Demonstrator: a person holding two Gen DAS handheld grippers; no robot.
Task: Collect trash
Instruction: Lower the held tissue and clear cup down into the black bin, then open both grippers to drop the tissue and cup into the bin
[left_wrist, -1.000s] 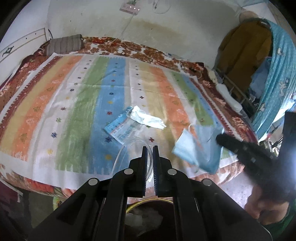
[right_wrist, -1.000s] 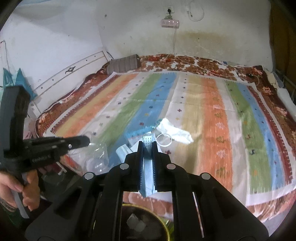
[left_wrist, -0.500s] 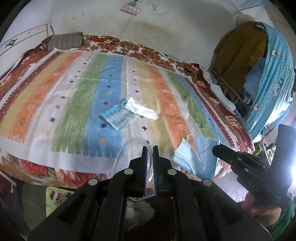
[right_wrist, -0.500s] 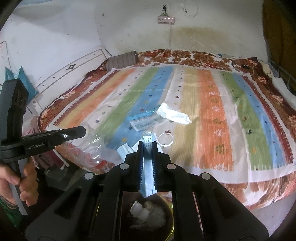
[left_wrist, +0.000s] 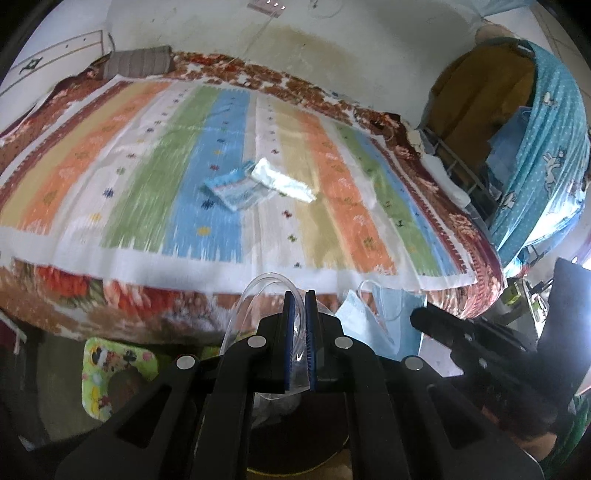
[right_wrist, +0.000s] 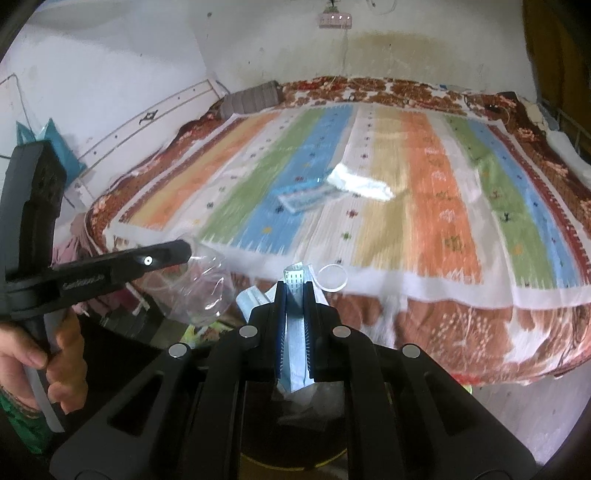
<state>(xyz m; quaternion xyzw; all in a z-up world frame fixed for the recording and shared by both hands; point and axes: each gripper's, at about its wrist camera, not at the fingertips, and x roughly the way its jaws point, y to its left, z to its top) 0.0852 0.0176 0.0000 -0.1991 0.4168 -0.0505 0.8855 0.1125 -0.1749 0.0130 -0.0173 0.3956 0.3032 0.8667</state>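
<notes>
My left gripper (left_wrist: 299, 295) is shut on a clear plastic wrapper (left_wrist: 258, 291), held off the bed's near edge above a dark bin (left_wrist: 295, 424); it also shows in the right wrist view (right_wrist: 201, 291). My right gripper (right_wrist: 294, 286) is shut on a blue face mask (right_wrist: 295, 332), also seen in the left wrist view (left_wrist: 380, 317), held above the same bin (right_wrist: 295, 424). On the striped bedspread lie a blue-white packet (left_wrist: 236, 190) and a white crumpled wrapper (left_wrist: 284, 181), side by side mid-bed.
The bed (left_wrist: 110, 177) with a striped spread fills the view, a grey pillow (left_wrist: 138, 62) at its far end. A green printed item (left_wrist: 107, 369) lies on the floor at left. Blue curtain and rack (left_wrist: 535, 147) stand at right.
Both grippers have pulled back from the bed and lowered toward the bin, each still holding its item. The bed's near edge now shows in front of both.
</notes>
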